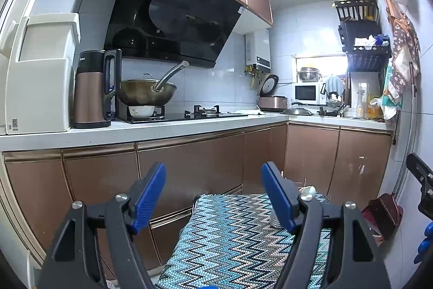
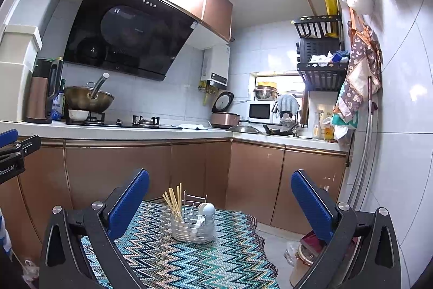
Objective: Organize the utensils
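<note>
A wire utensil holder [image 2: 193, 226] stands on a table with a zigzag cloth [image 2: 173, 259]. It holds several wooden chopsticks [image 2: 173, 201] on its left side and white spoons [image 2: 205, 210] on its right. My right gripper [image 2: 219, 197] is open and empty, raised above the table's near part, with the holder between its blue pads beyond the tips. My left gripper [image 1: 213, 188] is open and empty over the same cloth [image 1: 232, 243]. Its right finger hides most of the holder [image 1: 277, 220]; a white spoon top [image 1: 308, 190] shows.
Copper cabinets [image 2: 121, 167] and a white counter [image 2: 113, 133] run along the back, with a wok [image 2: 89, 98], kettle [image 2: 43, 92], gas hob and rice cooker [image 2: 224, 113]. A black rack [image 2: 320, 53] and hanging cloths are at the right wall. Bags lie on the floor [image 2: 305, 248].
</note>
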